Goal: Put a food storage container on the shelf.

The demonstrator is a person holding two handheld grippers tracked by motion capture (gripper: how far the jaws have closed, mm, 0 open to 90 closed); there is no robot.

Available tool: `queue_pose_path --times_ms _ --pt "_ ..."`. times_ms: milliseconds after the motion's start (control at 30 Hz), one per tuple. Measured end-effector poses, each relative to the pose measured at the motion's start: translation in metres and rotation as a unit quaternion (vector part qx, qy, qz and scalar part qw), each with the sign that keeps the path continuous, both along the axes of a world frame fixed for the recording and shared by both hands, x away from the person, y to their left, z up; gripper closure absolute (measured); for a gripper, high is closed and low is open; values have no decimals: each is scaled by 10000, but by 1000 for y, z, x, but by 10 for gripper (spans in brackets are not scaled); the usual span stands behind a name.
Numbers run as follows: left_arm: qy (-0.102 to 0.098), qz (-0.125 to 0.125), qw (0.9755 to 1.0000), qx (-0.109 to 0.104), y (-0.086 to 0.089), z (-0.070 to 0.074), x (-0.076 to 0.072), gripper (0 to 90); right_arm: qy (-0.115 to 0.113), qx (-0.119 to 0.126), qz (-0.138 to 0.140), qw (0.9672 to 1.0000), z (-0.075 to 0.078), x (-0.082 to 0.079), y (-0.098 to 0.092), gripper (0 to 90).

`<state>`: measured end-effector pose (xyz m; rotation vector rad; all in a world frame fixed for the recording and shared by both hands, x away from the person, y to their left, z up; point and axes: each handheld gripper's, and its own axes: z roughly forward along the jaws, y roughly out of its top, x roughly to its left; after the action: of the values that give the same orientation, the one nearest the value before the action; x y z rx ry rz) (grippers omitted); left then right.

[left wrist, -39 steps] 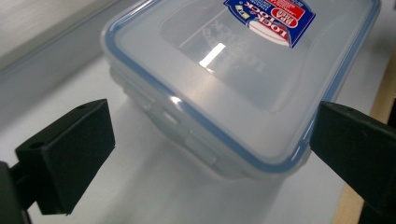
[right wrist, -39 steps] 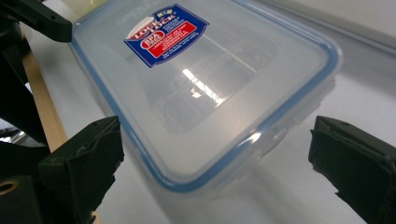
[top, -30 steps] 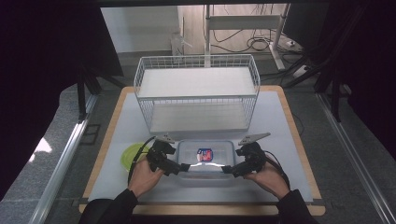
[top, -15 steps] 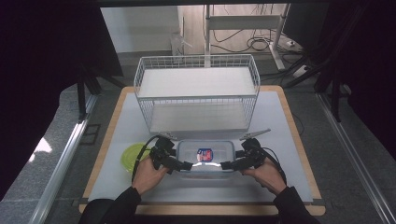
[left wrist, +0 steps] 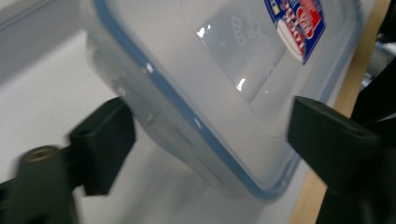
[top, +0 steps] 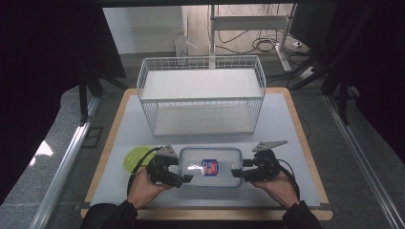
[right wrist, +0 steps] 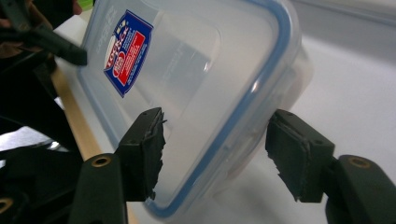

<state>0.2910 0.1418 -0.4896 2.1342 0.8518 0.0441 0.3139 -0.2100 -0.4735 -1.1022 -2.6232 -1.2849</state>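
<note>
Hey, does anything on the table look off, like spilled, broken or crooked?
Nothing spilled or broken. The lidded plastic container sits flat and square near the table's front edge, with the left tongs and right tongs just closing on its two ends. The wire basket stands upright behind it; a green lid lies flat at the left.

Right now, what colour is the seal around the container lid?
Blue, clearest in the right gripper view: the lid's seal.

Near the front edge of the white mat on the wooden table [top: 305, 143]: a clear rectangular plastic container with a blue-sealed lid [top: 208, 167]. Just left of it, partly behind the left gripper [top: 184, 179], a round yellow-green plastic lid [top: 135, 157]. At the container's right end, the right gripper [top: 236, 172]. Behind, well apart, toward the far edge: a white two-tier wire rack [top: 200, 93].
</note>
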Motion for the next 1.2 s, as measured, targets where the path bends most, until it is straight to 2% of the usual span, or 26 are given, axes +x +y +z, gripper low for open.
queue_pose_path --times_ms 167,233,400,667,733,833,1067,1200 --pt "147 75 9981 -599 15 -3 0 390 209 347 -116 9991 -3 -4 -9 471" --pt "164 108 9971 -732 18 -5 -2 423 258 434 -150 9986 -3 -5 -11 492" --pt "143 259 9960 -838 17 -6 -7 437 371 628 -323 9968 -5 -8 -12 512" --pt "163 435 9942 -965 16 -6 -4 447 430 766 -601 9943 -5 -10 -12 522" --pt "81 466 9946 -919 15 -5 -5 453 343 770 -644 9944 -5 -10 -12 523" --pt "110 509 9936 -1001 15 -6 -5 460 267 797 -666 9942 -5 -11 -12 525" --pt "-3 529 9939 -970 14 -3 -4 473 55 850 -675 9941 1 -11 -13 536" --pt "-60 527 9937 -988 17 2 -3 476 35 905 -665 9937 3 -10 -12 536"
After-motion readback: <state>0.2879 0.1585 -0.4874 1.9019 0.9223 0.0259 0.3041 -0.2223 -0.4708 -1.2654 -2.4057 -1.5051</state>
